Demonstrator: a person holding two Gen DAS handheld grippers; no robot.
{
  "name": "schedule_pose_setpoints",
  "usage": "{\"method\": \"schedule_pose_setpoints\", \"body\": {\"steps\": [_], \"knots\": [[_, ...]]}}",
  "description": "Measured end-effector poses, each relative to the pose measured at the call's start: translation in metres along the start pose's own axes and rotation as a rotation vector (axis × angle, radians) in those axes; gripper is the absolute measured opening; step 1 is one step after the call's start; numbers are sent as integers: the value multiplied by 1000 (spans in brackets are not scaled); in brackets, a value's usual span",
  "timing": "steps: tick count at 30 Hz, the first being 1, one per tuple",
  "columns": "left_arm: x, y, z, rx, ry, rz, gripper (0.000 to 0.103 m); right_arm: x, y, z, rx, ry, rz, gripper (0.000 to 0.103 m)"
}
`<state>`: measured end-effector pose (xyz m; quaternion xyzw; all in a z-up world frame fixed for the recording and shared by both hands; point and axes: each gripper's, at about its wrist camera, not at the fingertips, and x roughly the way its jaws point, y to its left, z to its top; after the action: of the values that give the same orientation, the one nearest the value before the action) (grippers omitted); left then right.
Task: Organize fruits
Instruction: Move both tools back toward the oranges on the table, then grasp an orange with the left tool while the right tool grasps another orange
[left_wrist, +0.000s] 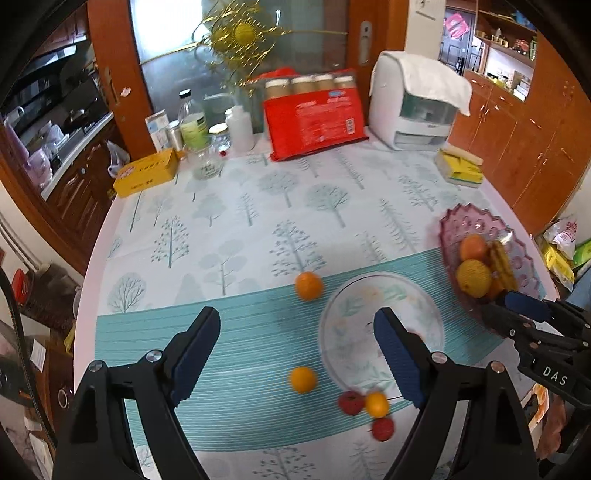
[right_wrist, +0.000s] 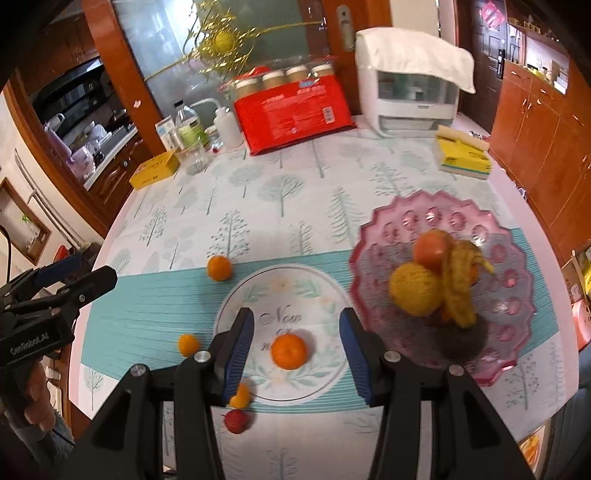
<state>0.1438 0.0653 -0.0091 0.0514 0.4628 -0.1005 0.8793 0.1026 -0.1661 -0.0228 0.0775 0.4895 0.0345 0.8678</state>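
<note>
A round worktop (right_wrist: 332, 177) covered with a tree-print cloth, seen from two hand-held grippers angled downward. The left gripper (left_wrist: 295, 354) hangs above the teal band of the cloth with its jaws wide apart and nothing between them; a small orange (left_wrist: 303, 379) lies on the cloth below the gap. The right gripper (right_wrist: 295, 350) hovers over a white floral plate (right_wrist: 284, 295), its jaws partly open and gripping nothing, with a tangerine (right_wrist: 289, 350) resting on the plate below them. Just right of the plate stands a pink glass fruit bowl (right_wrist: 436, 221) holding an orange fruit (right_wrist: 430, 249), a yellow fruit (right_wrist: 415, 291) and a banana (right_wrist: 458, 288). Another orange (left_wrist: 308, 285) sits on the cloth beyond the plate. Near the plate's front edge lie two red fruits (left_wrist: 351, 402) and a small yellow-orange one (left_wrist: 376, 404). At the far side stand a red package (right_wrist: 295, 110), a white appliance (right_wrist: 410, 96) and a yellow box (left_wrist: 146, 171).
</note>
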Motion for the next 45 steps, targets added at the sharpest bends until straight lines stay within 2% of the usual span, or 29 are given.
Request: {"method": "schedule_pose_setpoints", "body": {"steps": [10, 19, 25, 31, 40, 42, 45], "knots": [[63, 24, 5, 25, 84, -39, 84, 53, 13, -17, 58, 95, -27, 49], [143, 16, 25, 50, 156, -91, 84, 100, 4, -36, 143, 165, -28, 49], [192, 10, 25, 36, 225, -109, 84, 125, -5, -43, 182, 218, -45, 49], [216, 7, 25, -3, 252, -120, 84, 140, -6, -41, 182, 245, -23, 49], [232, -5, 23, -7, 248, -162, 60, 155, -7, -40, 166, 273, -32, 49], [234, -10, 23, 4, 247, -164, 47, 156, -6, -41, 157, 265, -35, 49], [236, -16, 22, 19, 244, -161, 38, 156, -4, -40, 143, 262, -39, 49]]}}
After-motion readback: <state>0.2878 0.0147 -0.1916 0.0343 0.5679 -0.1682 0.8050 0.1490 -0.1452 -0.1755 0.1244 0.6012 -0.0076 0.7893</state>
